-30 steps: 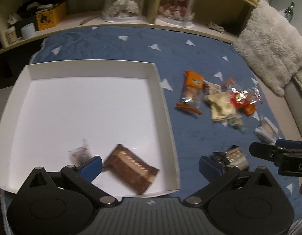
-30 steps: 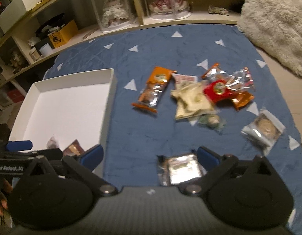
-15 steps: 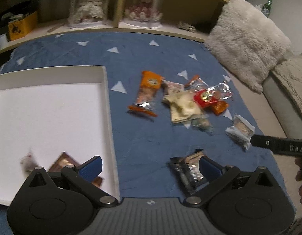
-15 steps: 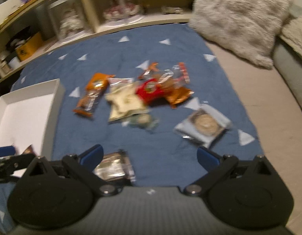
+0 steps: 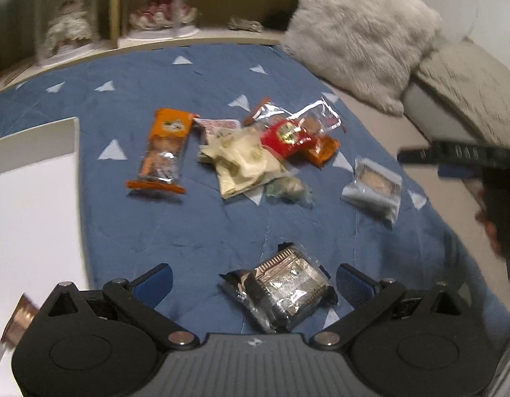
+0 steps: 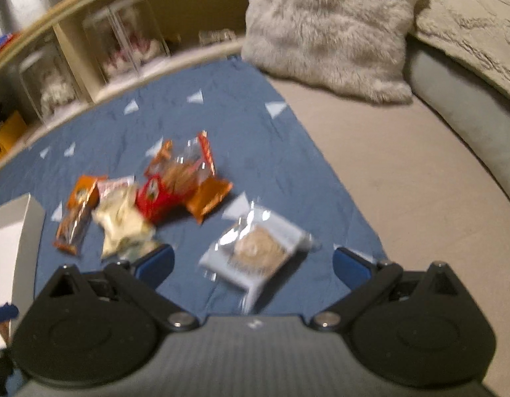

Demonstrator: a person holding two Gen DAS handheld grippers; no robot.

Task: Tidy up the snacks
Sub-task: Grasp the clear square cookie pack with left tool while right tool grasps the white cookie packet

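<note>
My left gripper (image 5: 253,284) is open, with a dark foil-wrapped snack (image 5: 281,289) lying on the blue cloth between its fingers. My right gripper (image 6: 251,261) is open, with a pale grey cookie packet (image 6: 256,251) between its fingers; that packet also shows in the left wrist view (image 5: 374,185). A pile of snacks lies further out: an orange packet (image 5: 163,152), a cream packet (image 5: 243,158), a red packet (image 5: 288,137). The white box (image 5: 33,192) is at the left, with a brown snack (image 5: 20,317) at its near edge.
A furry grey cushion (image 5: 364,29) and a sofa edge (image 6: 453,99) lie to the right. A wooden shelf with dolls in clear cases (image 5: 155,10) runs along the back. The blue cloth (image 5: 188,225) covers the surface.
My left gripper has swung right, away from the white box, until the foil-wrapped snack sits between its fingers. My right gripper has swung right from that snack to the grey cookie packet.
</note>
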